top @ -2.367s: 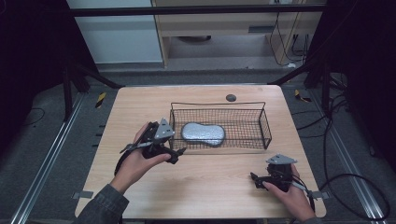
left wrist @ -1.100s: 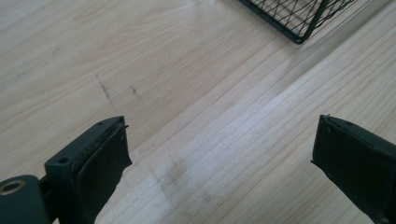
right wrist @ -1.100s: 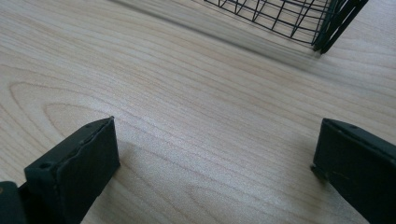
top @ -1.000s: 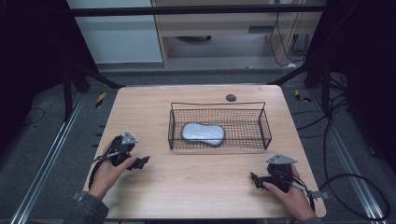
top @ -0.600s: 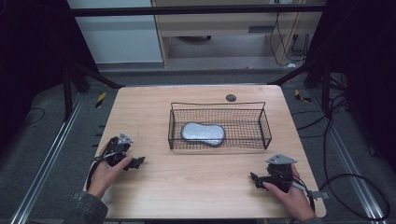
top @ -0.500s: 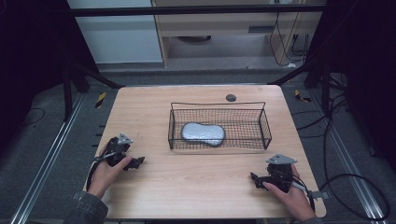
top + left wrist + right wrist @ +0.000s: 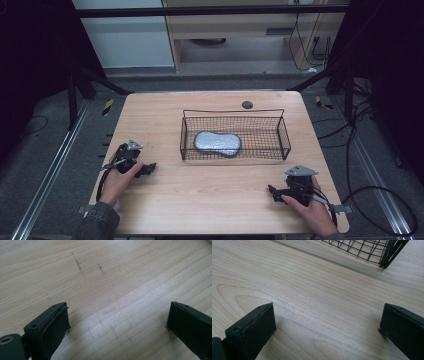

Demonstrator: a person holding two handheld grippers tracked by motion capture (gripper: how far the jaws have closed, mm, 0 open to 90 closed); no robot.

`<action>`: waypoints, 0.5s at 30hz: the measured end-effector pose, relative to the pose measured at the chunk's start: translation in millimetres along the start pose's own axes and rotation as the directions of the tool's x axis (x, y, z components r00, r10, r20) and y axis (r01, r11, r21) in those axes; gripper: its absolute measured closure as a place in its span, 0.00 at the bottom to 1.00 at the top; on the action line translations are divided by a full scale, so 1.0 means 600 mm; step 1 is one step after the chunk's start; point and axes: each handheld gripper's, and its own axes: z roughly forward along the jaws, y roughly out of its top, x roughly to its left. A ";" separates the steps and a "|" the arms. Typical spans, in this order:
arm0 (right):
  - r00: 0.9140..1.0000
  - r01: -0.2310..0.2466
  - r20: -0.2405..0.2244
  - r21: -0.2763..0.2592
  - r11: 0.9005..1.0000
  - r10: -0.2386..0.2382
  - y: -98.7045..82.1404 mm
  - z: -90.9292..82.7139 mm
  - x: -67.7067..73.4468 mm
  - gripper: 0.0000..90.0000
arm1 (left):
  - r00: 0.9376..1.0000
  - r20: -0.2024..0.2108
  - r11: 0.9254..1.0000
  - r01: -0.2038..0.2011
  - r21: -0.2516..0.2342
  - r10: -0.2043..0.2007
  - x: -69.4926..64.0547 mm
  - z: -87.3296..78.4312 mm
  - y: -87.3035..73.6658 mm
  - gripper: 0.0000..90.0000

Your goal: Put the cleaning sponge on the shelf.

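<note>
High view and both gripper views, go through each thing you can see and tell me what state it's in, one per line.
Wire basket: upright on the table, open top, holding one item.
Grey pouch: lying flat inside the basket, toward its left end.
Left gripper: open, nothing between its jaws, low over bare wood.
Right gripper: open, nothing held, pointing toward the basket's corner.
Small dark disc: flat on the table behind the basket.

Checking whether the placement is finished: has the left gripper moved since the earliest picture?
Yes. The left gripper has pulled back from the wire basket toward the table's near-left edge.
</note>
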 end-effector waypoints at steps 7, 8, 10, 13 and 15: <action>1.000 0.000 0.000 0.000 1.000 0.000 0.000 0.000 0.000 0.00 | 1.000 0.014 0.999 0.028 -0.017 -0.028 0.005 0.006 0.001 0.03; 1.000 0.000 0.000 0.000 1.000 0.000 0.000 0.000 0.000 0.00 | 1.000 0.016 0.999 0.028 -0.019 -0.027 0.006 0.007 0.001 0.03; 1.000 0.000 0.000 0.000 1.000 0.000 0.000 0.000 0.000 0.00 | 0.999 0.017 0.999 0.028 -0.024 -0.028 0.008 0.008 0.000 0.02; 1.000 0.000 0.000 0.000 1.000 0.000 0.000 0.000 0.000 0.00 | 0.999 0.017 0.999 0.033 -0.030 -0.033 0.008 0.010 0.000 0.01; 1.000 0.000 0.000 0.000 1.000 0.000 0.000 0.000 0.000 0.00 | 0.999 0.018 0.999 0.033 -0.037 -0.033 0.008 0.011 -0.001 0.01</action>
